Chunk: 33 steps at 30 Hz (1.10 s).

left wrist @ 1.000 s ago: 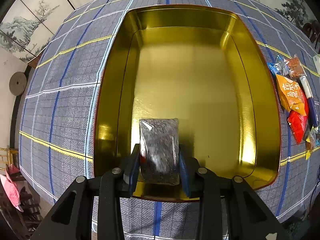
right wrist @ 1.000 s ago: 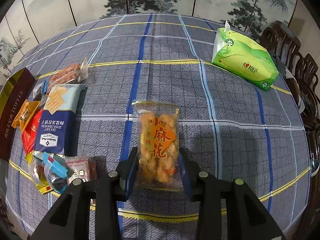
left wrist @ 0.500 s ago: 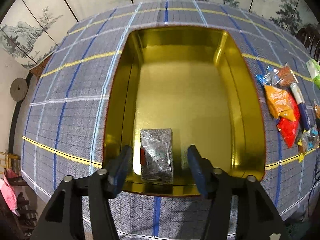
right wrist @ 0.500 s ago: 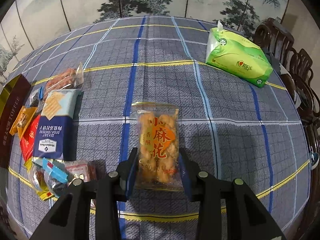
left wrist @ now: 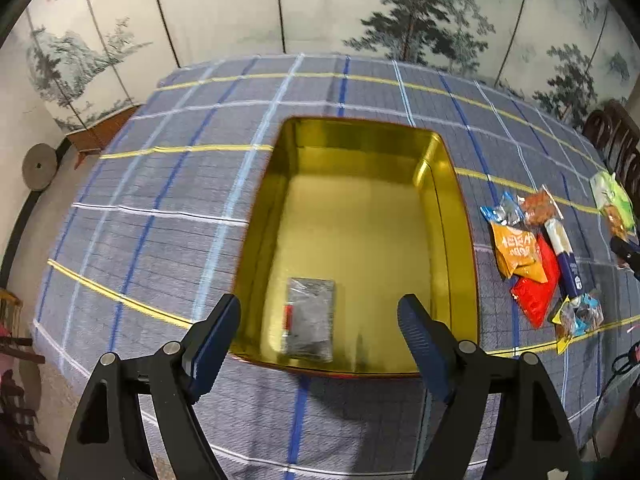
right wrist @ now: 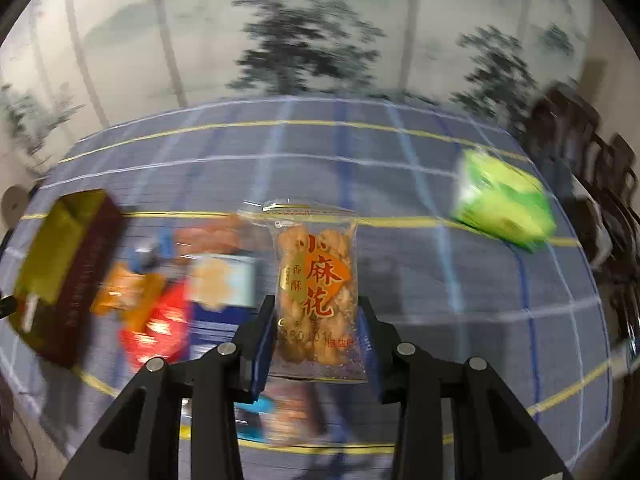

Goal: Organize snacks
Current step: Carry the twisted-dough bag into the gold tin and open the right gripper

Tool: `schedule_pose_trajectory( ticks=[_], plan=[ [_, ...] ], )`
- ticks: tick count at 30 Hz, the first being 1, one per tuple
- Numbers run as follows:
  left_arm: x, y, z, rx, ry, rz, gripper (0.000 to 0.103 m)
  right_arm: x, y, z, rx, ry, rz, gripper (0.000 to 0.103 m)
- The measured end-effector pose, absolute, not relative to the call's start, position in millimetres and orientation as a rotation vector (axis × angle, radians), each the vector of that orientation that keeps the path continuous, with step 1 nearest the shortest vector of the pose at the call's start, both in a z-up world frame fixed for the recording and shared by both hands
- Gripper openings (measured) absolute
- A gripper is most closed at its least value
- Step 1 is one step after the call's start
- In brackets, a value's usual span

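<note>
A table covered by a grey-blue checked tablecloth [left wrist: 168,208] with yellow and blue lines is seen in both views, backed by a painted folding screen [left wrist: 360,12]. A large gold-lined tin [left wrist: 360,136] is set near the table's near edge, left of the middle. On its floor, close to the near wall, a small dark grey packet [left wrist: 310,318] is laid flat. To the right of the tin, toward the right edge, a cluster of snack packets [left wrist: 532,264] in orange, red, blue and white is spread on the cloth. A green tissue pack [right wrist: 504,200] is placed farther toward the right edge; it is blurred in the right wrist view.

The left gripper [left wrist: 319,322] is held above the tin's near wall, its jaws opening wide, with the grey packet seen below between them but untouched by either pad. The right gripper [right wrist: 316,334] is clamped on a clear bag of fried dough twists [right wrist: 314,280] with an orange label, which is held clear of the cloth.
</note>
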<state>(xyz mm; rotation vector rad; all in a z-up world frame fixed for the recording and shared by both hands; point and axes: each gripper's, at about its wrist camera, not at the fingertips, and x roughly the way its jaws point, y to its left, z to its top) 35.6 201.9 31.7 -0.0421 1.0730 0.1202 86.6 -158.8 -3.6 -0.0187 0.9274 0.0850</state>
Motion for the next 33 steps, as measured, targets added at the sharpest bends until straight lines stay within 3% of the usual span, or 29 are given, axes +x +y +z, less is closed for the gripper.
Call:
schedule_pose_trajectory(
  ticks=[16,33],
  plan=[
    [-4.8,280.3,44.2,-0.176,1.040,0.320,0.079,81.9,43.5,4.1,-0.140,0.949,0.507,0.038],
    [-34.9,324.0,27.5,-0.279,1.079,0.420,0.079,83.1,121.5,-30.6,-0.243,1.037,0.598,0.038]
  ],
)
